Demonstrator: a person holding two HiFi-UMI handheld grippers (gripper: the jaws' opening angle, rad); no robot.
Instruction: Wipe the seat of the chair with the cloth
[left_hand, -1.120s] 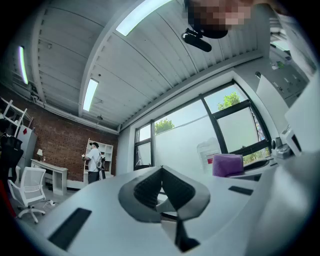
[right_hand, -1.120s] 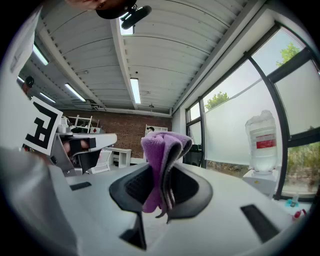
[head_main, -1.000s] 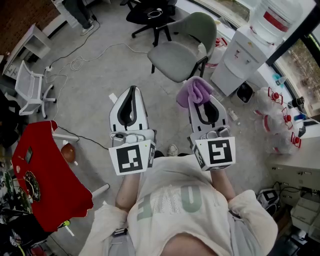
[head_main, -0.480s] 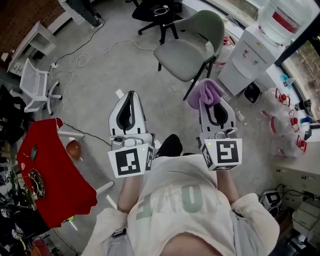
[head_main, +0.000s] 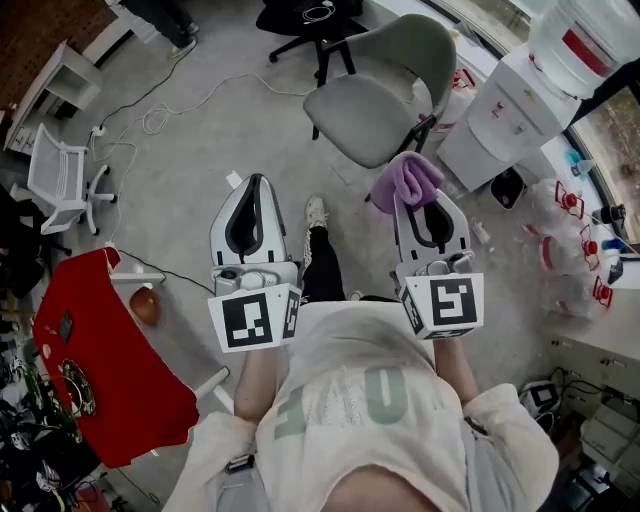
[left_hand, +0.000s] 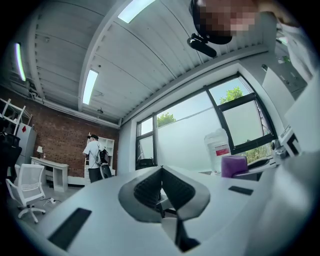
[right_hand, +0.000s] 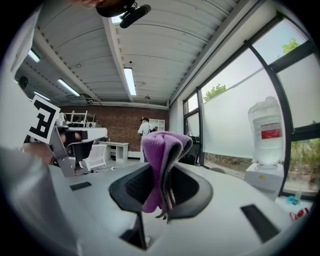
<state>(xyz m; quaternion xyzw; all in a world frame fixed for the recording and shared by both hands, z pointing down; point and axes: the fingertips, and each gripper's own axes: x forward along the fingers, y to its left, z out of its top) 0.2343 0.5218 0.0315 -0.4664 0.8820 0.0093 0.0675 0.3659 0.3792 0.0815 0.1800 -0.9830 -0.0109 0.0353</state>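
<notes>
A grey-green chair (head_main: 375, 100) stands on the floor ahead, its seat bare. My right gripper (head_main: 420, 196) is shut on a folded purple cloth (head_main: 408, 181), held just short of the chair's near right edge. In the right gripper view the purple cloth (right_hand: 161, 160) sticks up from between the closed jaws. My left gripper (head_main: 250, 198) is shut with nothing in it, off to the left of the chair. In the left gripper view its jaws (left_hand: 161, 186) meet, and the purple cloth (left_hand: 234, 165) shows at the right.
A water dispenser (head_main: 520, 95) with a big bottle stands right of the chair. A black office chair (head_main: 310, 25) is behind it, a white chair (head_main: 55, 180) at far left, a red table (head_main: 95, 370) at lower left. Cables lie on the floor. My foot (head_main: 315, 215) steps forward.
I have stepped closer to the chair, with one foot now forward. Both grippers keep their pose, and the cloth stays in the right one.
</notes>
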